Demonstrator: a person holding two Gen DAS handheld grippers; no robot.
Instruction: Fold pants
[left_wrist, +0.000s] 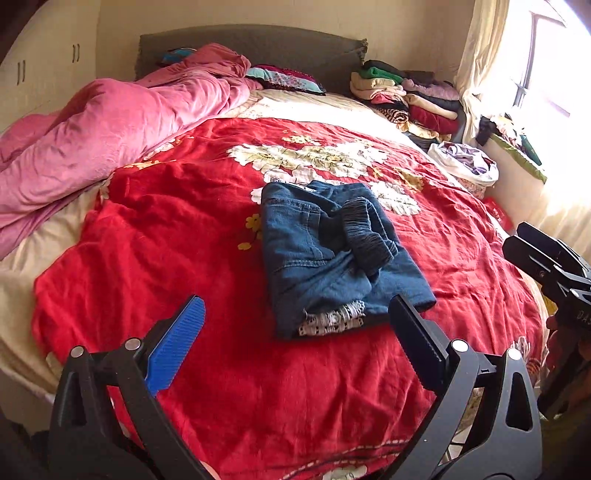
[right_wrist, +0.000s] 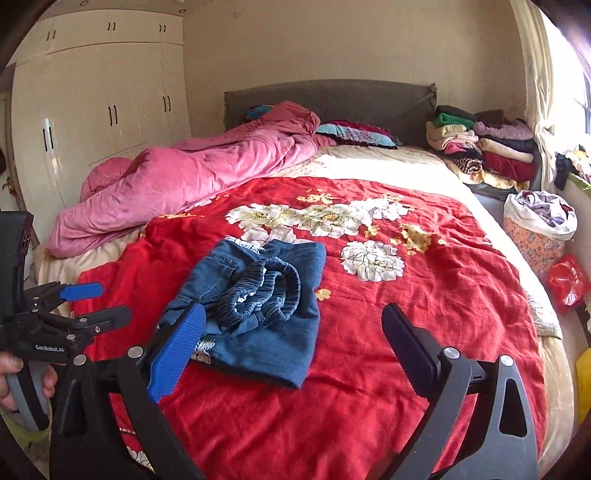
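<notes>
Where the folded stack meets the red bedspread (left_wrist: 221, 369), its underside is hidden, and a patterned white layer at the near edge cannot be identified. The pants (left_wrist: 332, 258) are blue denim, folded into a compact rectangle, the dark elastic waistband bunched on top. They lie just ahead of the left gripper (left_wrist: 299, 332) and ahead-left of the right gripper (right_wrist: 295, 343). Both grippers stand wide apart, holding nothing.

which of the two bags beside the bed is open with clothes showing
The white-rimmed floral fabric bag, nearer the headboard, gapes open with lilac clothes inside. The small red plastic bag lies crumpled, contents unseen.
</notes>
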